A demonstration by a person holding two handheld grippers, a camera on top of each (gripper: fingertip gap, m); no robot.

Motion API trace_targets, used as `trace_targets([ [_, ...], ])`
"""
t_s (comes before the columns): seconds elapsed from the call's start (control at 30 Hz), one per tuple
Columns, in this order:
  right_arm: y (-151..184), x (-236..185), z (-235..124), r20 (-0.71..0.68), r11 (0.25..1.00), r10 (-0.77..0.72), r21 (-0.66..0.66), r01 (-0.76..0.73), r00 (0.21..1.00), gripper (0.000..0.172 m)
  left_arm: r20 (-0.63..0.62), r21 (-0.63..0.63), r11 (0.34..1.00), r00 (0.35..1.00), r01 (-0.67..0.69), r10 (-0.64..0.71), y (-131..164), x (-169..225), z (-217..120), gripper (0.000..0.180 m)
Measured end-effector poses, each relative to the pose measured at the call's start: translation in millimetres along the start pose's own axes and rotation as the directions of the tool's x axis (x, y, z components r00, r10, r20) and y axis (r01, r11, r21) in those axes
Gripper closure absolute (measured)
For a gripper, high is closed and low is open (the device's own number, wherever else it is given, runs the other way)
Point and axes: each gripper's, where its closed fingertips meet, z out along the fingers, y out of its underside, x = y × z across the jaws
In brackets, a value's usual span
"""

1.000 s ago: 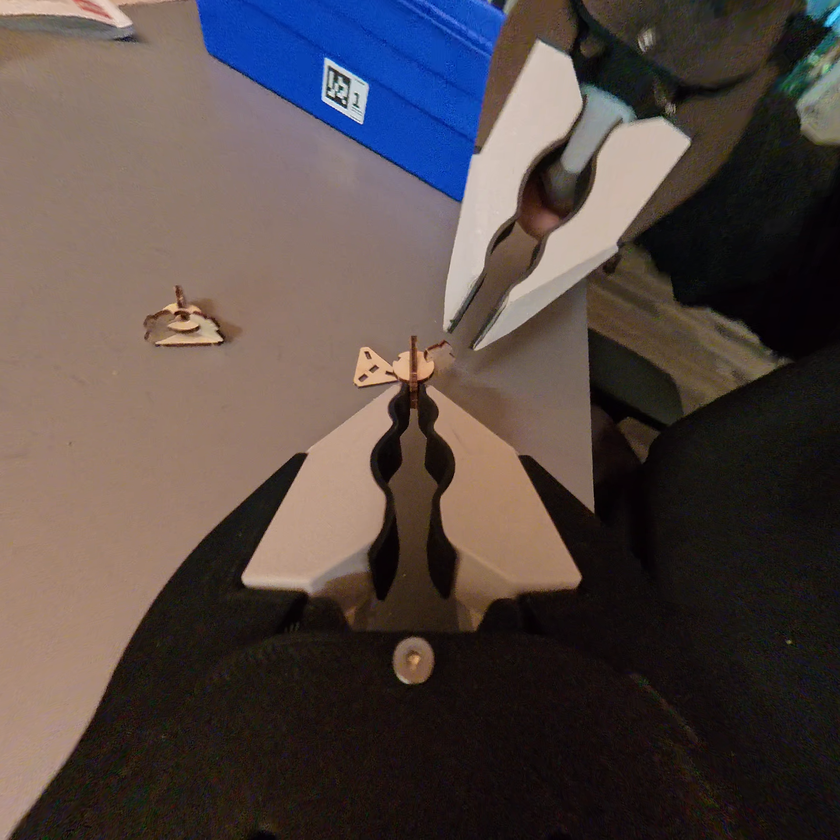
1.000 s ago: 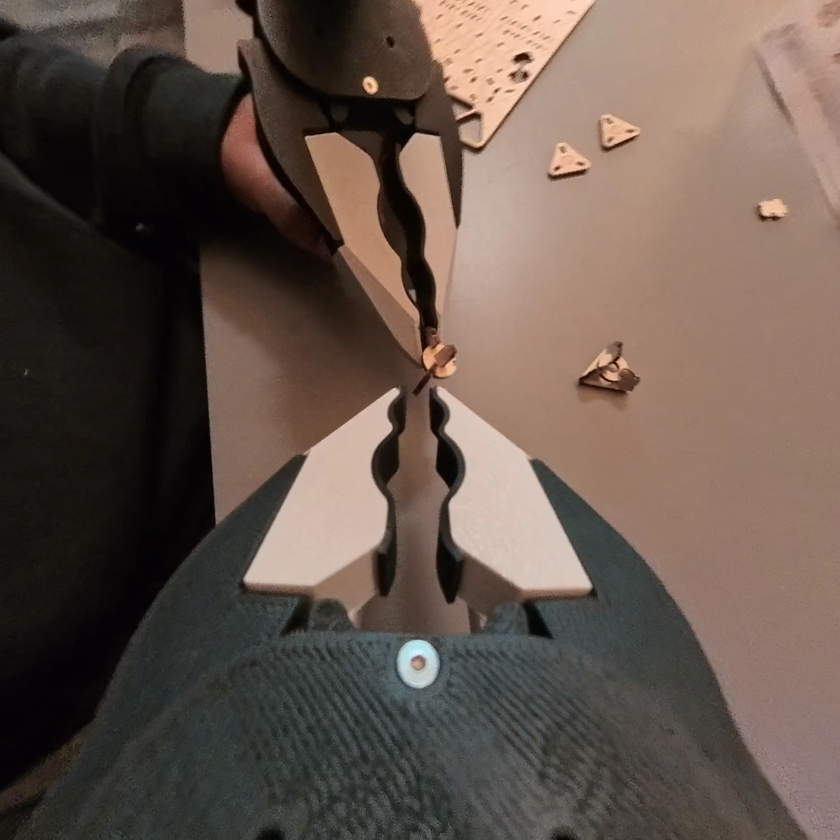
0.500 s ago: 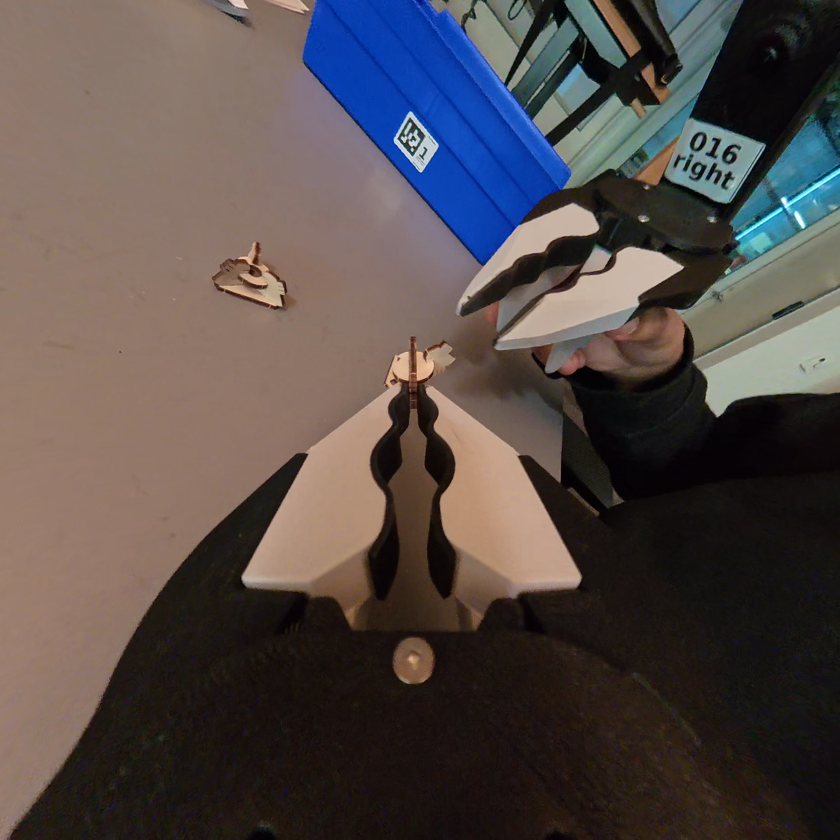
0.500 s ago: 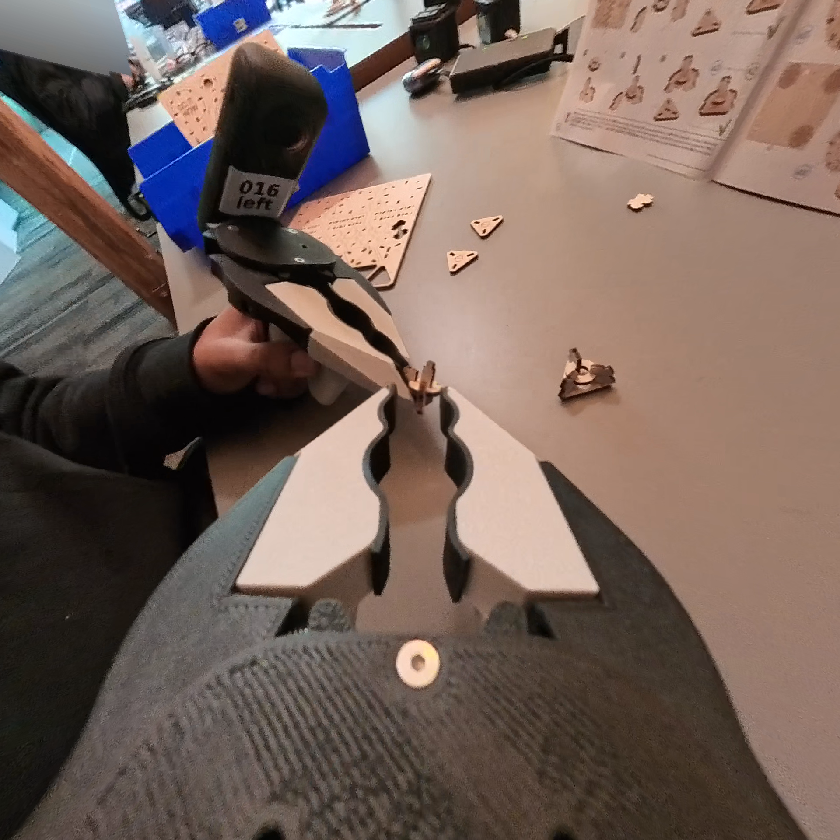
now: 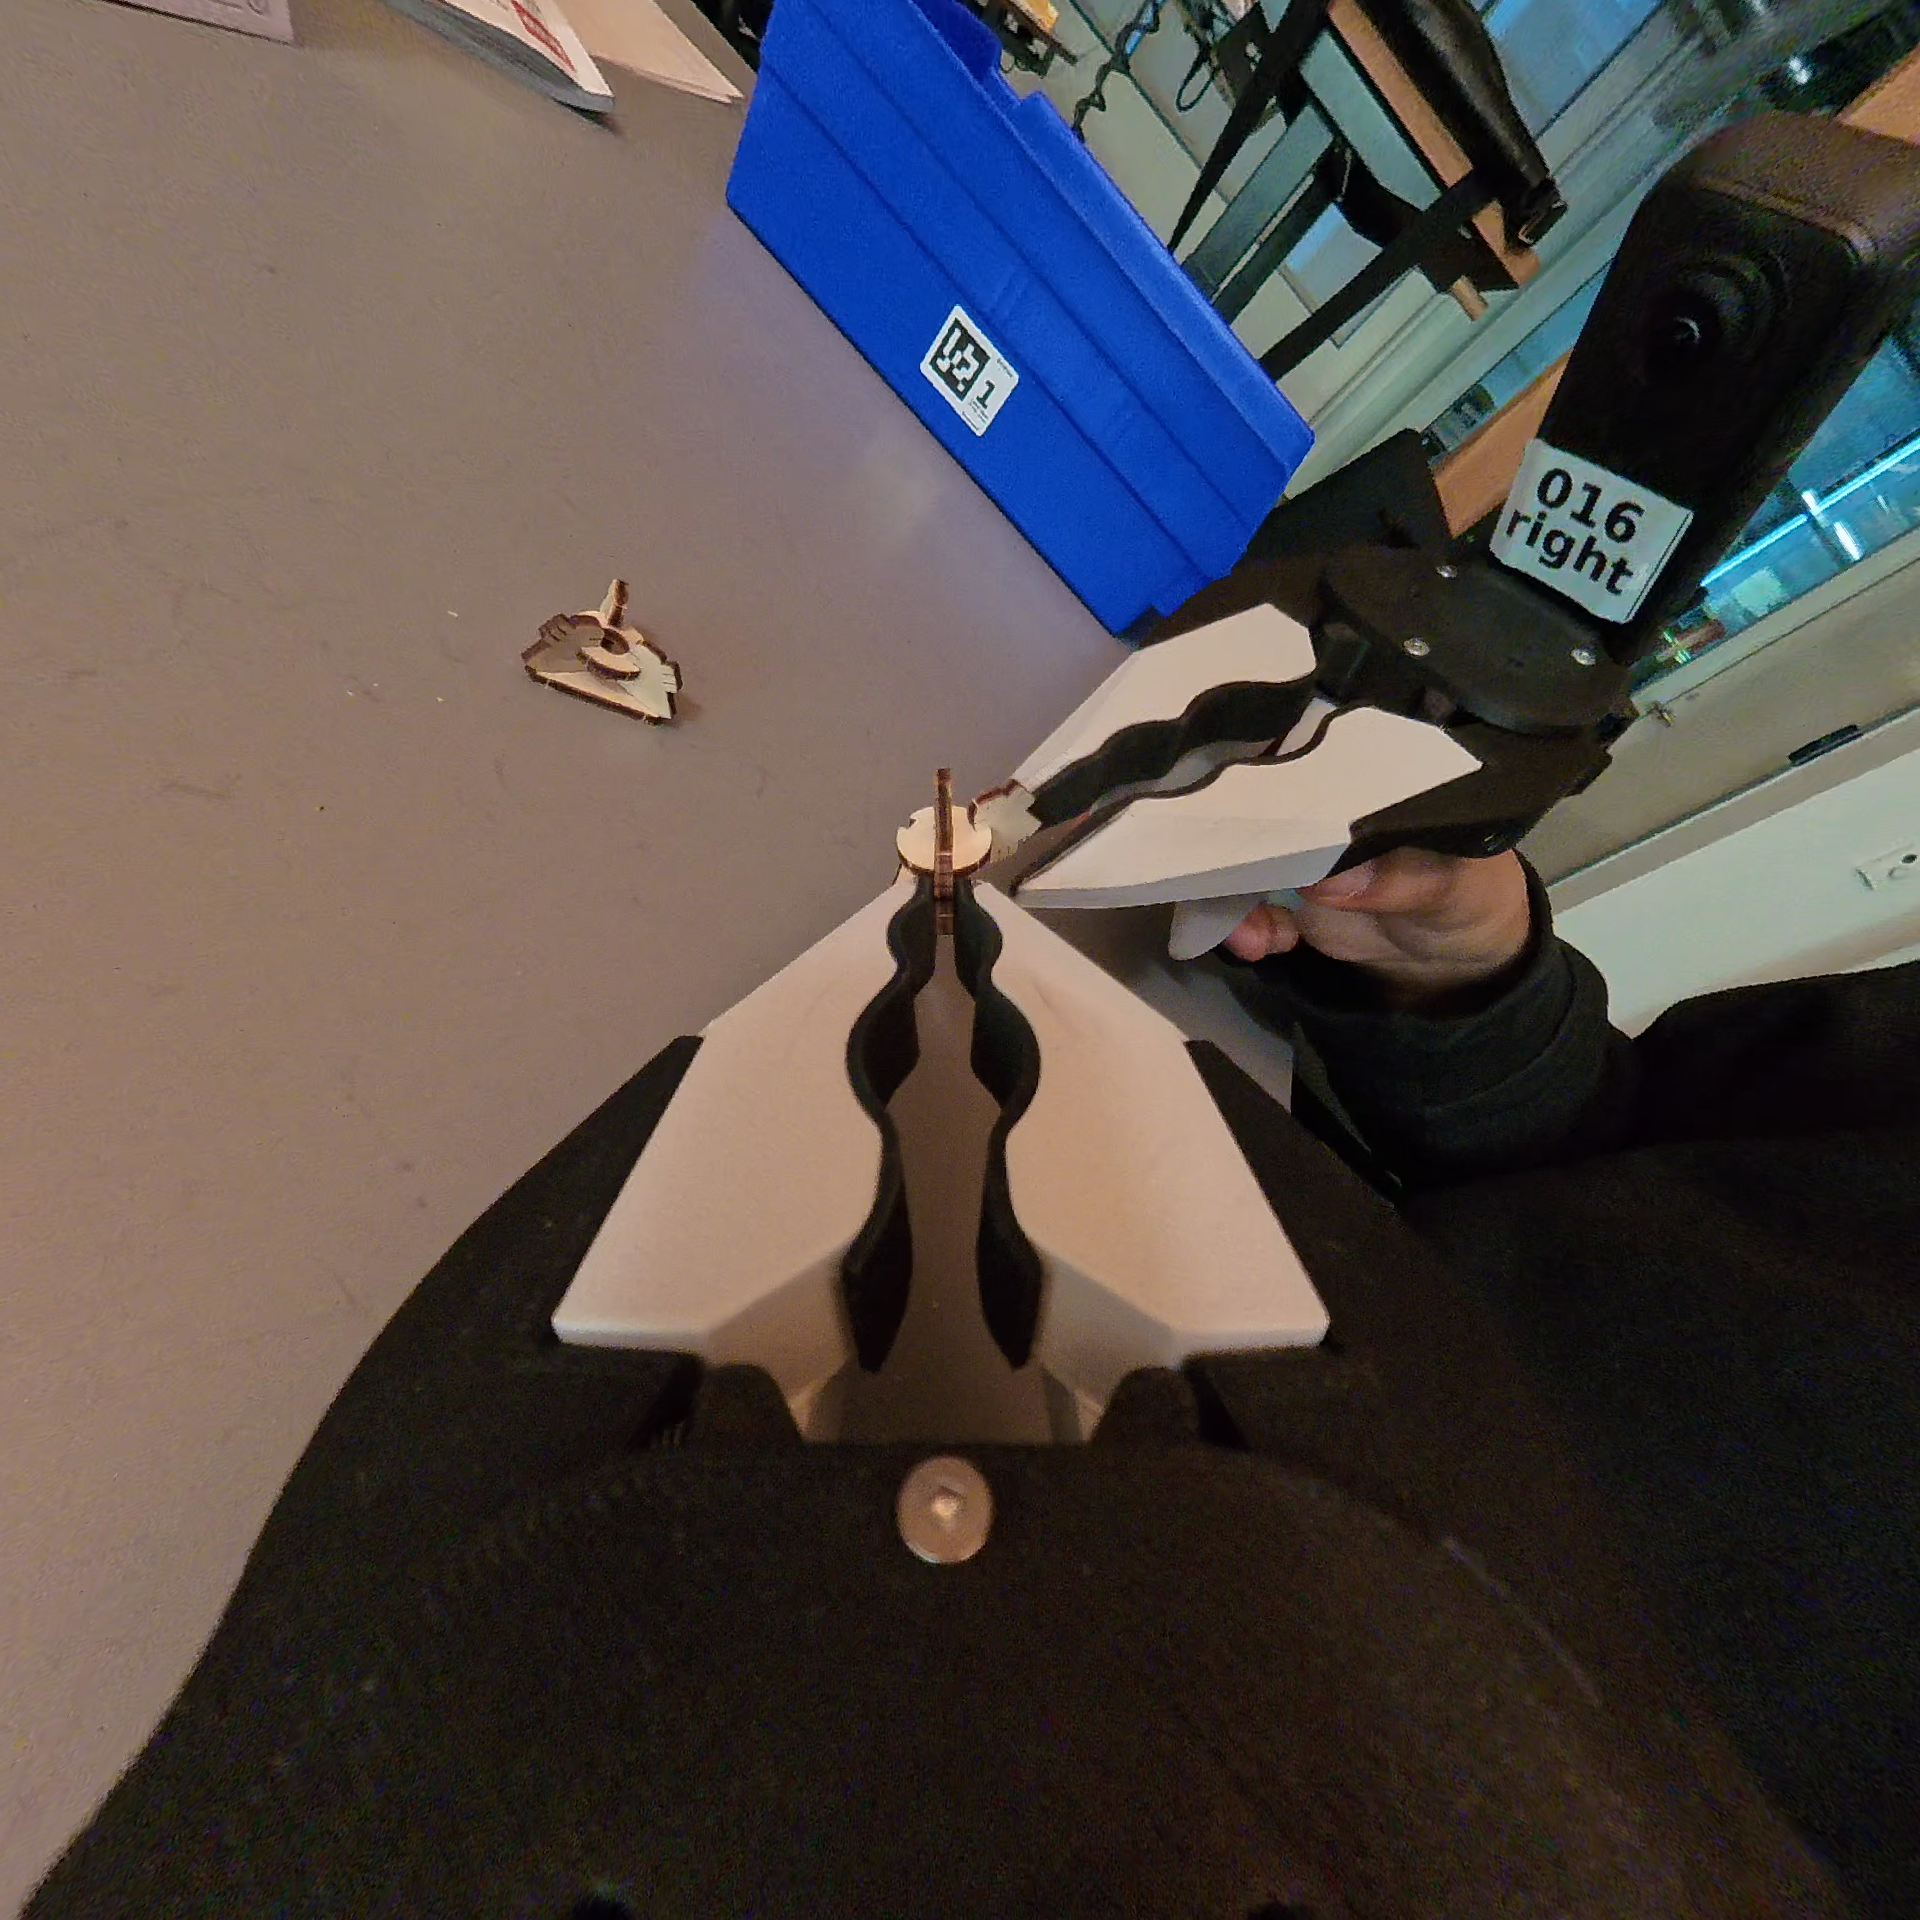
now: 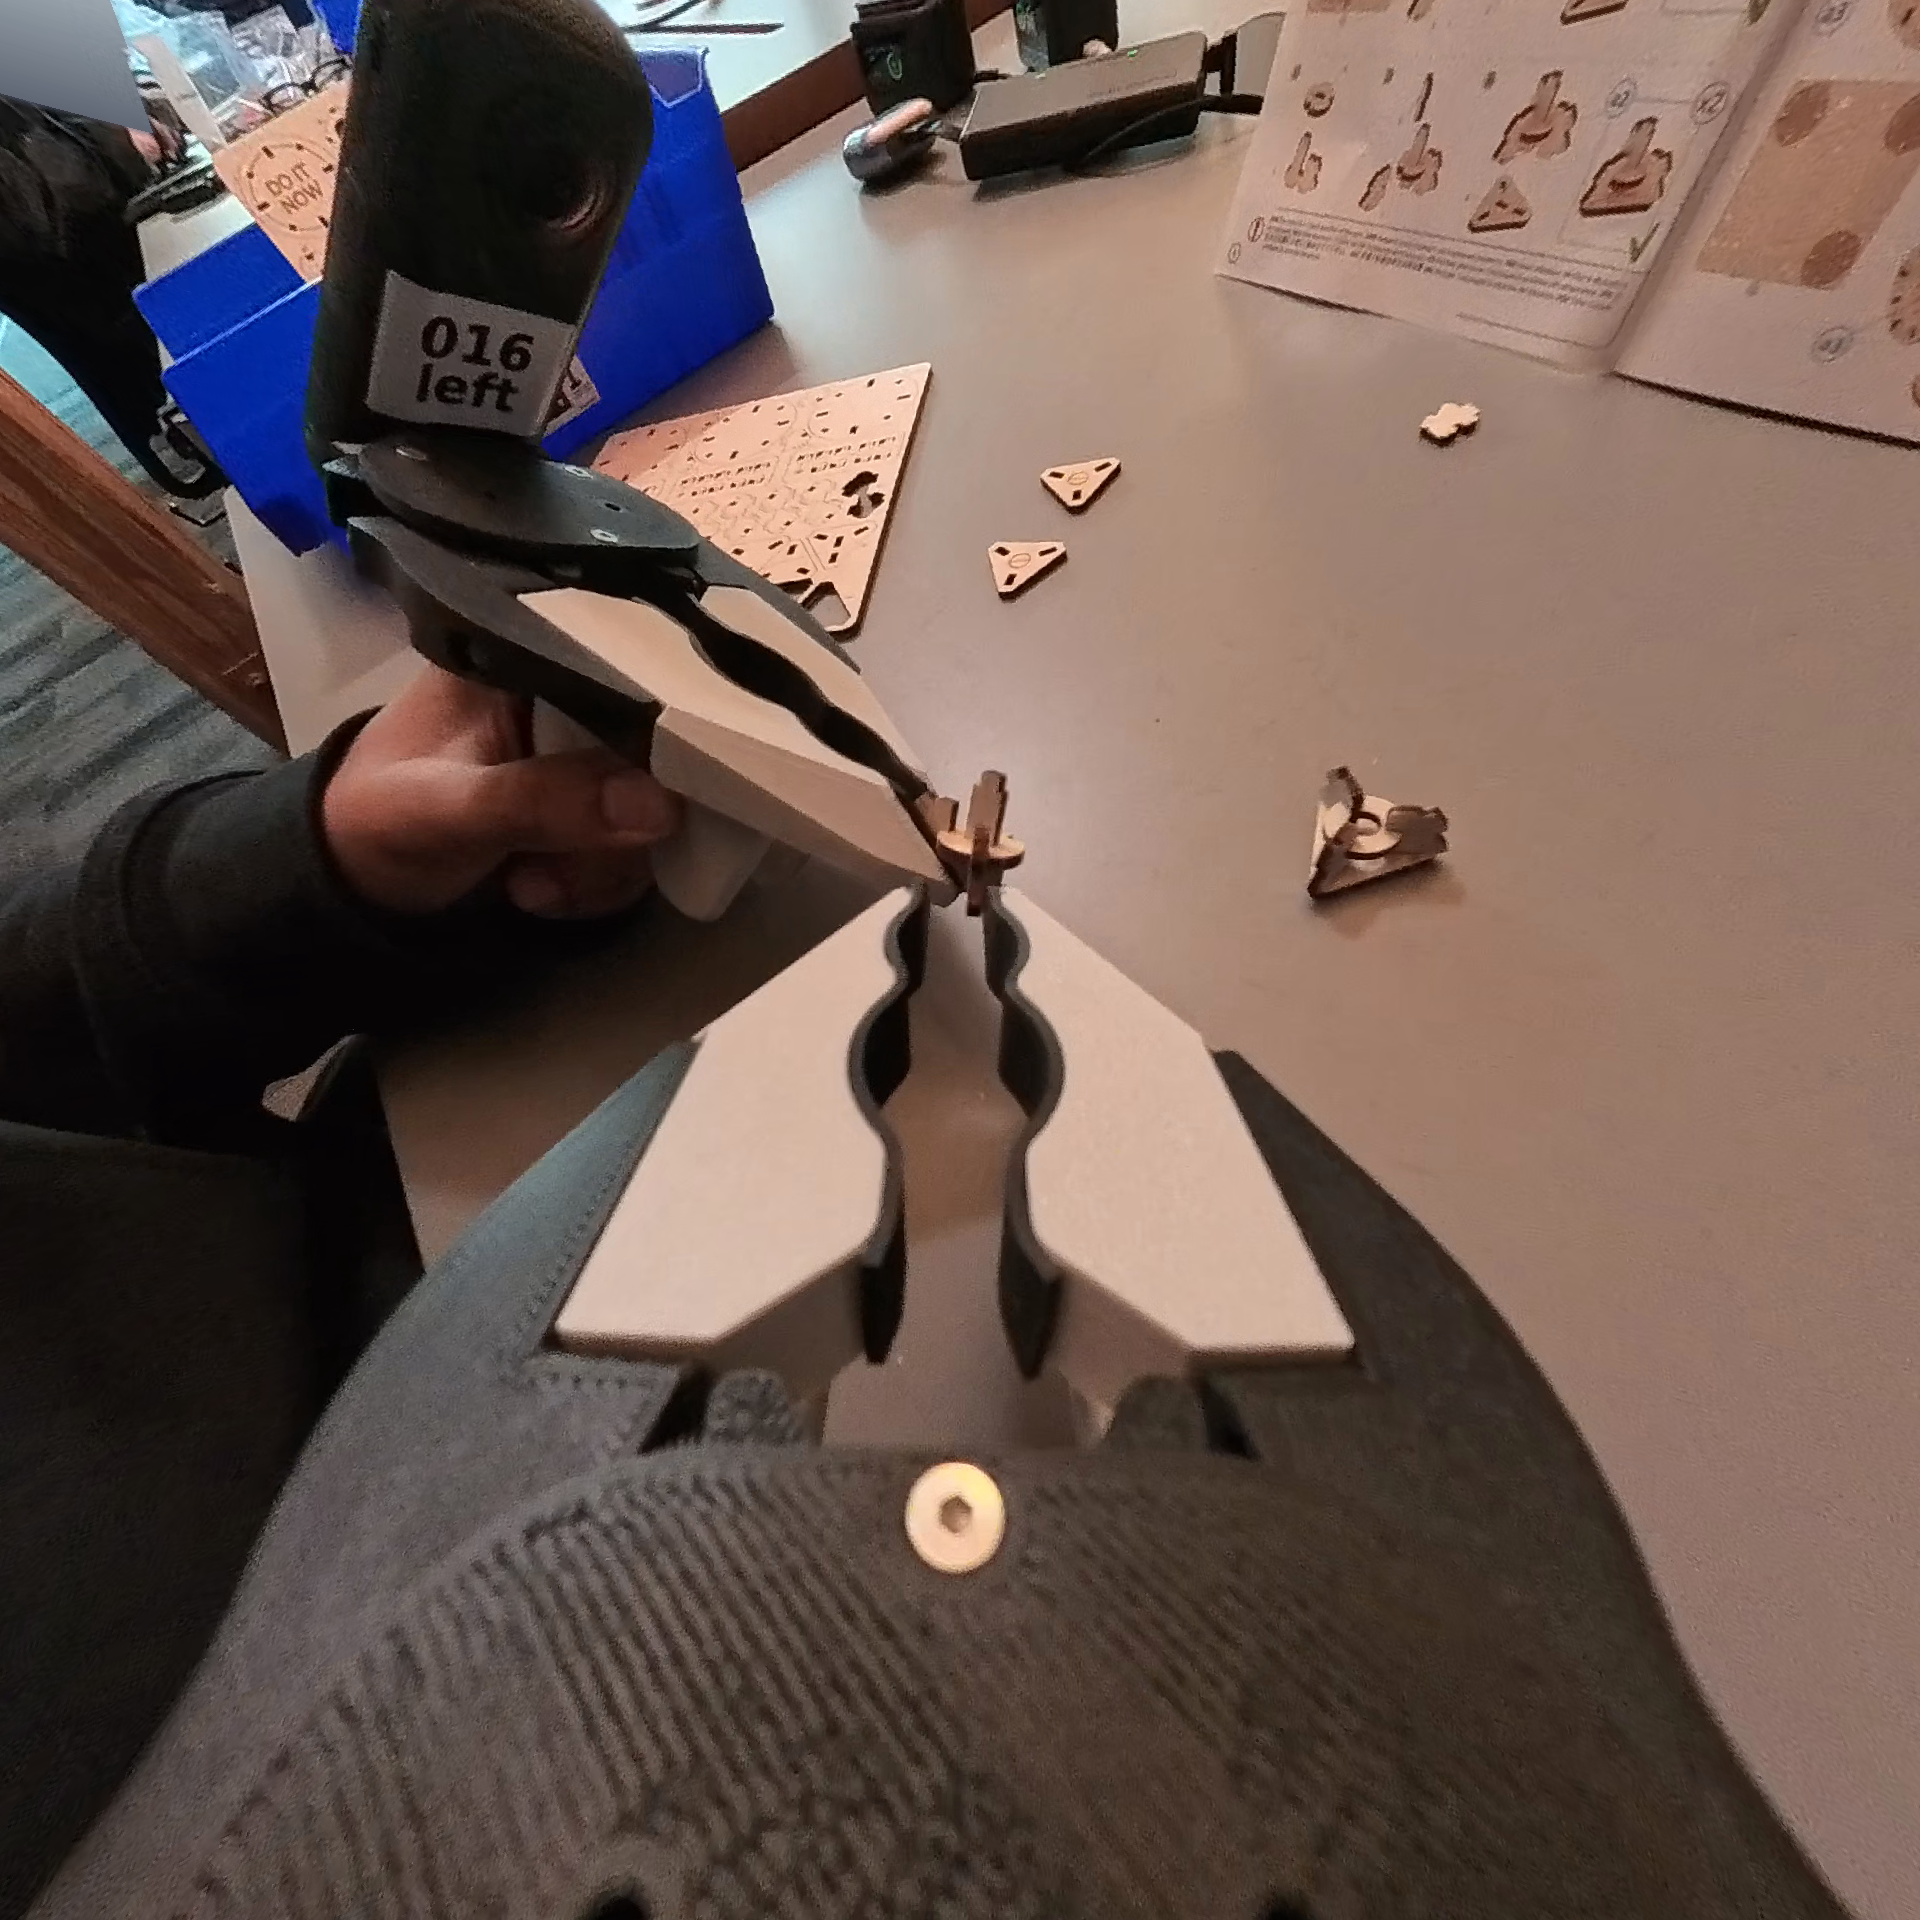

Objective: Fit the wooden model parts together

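Far left of the fingertips, a small built wooden triangle (image 5: 603, 660) lies alone on the grey table (image 5: 312, 416), well apart from both tools. At centre, the left gripper (image 5: 942, 894) is clenched on a thin wooden strip (image 5: 943, 821) that stands upright out of its tips. A round wooden disc (image 5: 925, 847) is threaded on the strip just past the pads. Just right of the disc sits a flat toothed wooden piece (image 5: 1003, 821). Change noted: half a second ago the right gripper (image 5: 1023, 847) hung off to the right with wider jaws. It has now come in, and its narrowed tips bracket the toothed piece. The right wrist view shows that piece between its fingers and close to the right-hand one. Whether both pads press on it I cannot tell. Beyond the right gripper, farther right and back, stands a blue bin (image 5: 987, 260). The held pieces are in the air, above the near table edge.
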Motion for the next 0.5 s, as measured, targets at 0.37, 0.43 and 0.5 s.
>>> trace_targets([
  [0.37, -2.8, 3.6, -4.4, -0.035, 1.0, -0.01, 0.019, 0.011, 0.999, 0.171, -0.003, 0.003, 1.0, 1.0, -0.001, 0.001, -0.3, 0.3, -0.3, 0.18],
  [0.43, -3.1, 3.5, -4.4, -0.032, 1.0, -0.003, 0.024, 0.004, 0.999, 0.171, -0.005, 0.005, 1.0, 1.0, 0.0, 0.0, -0.6, 0.6, -0.5, 0.18],
  [0.5, -3.4, 3.6, -4.4, -0.033, 1.0, 0.006, 0.031, -0.005, 0.999, 0.171, -0.002, 0.005, 1.0, 1.0, -0.004, 0.004, -0.7, 0.6, -0.5, 0.18],
])
